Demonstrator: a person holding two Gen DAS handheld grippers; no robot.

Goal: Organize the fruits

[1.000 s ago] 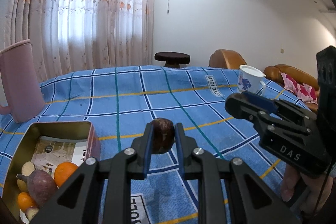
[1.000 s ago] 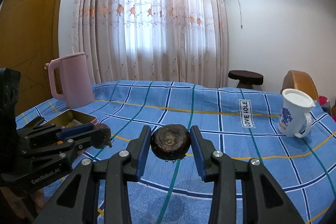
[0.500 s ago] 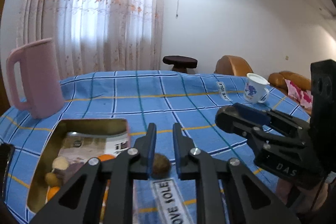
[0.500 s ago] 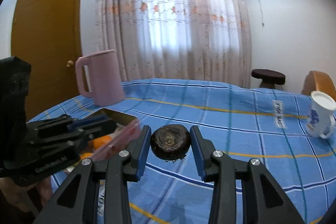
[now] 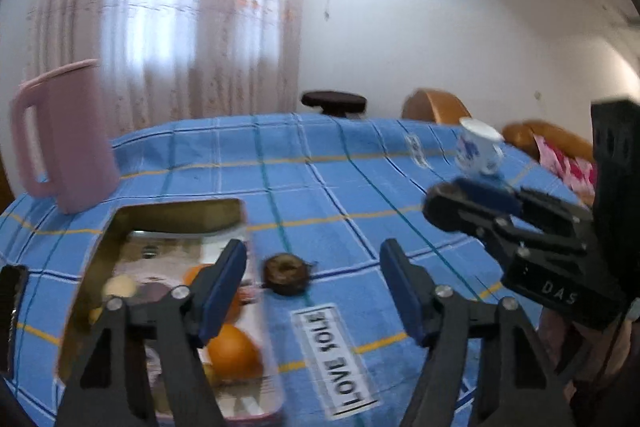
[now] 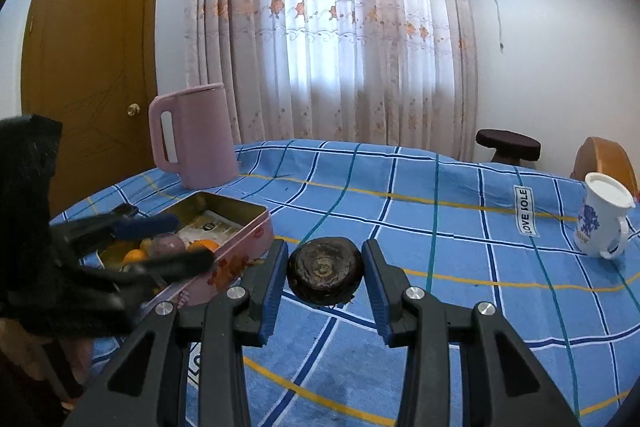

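1. The left wrist view is smeared by motion blur, so the fruits in the tin read as soft shapes: two oranges, a pale round piece and something purplish. The left hand-held gripper's own fingers cover part of the tin.
2. In the right wrist view the left hand-held gripper is a dark blur at the left edge, over the tin's open top.
3. The left hand-held gripper has just been opening; its jaws stand wide apart and grip nothing. A small dark brown fruit lies on the blue checked cloth of the surface, just beside the tin's right wall, seen between the fingers and touched by neither.
4. The right hand-held gripper is clamped on a second dark fruit, which is flattish, round and wrinkled, with a ringed centre facing the camera, held above the surface near the tin.
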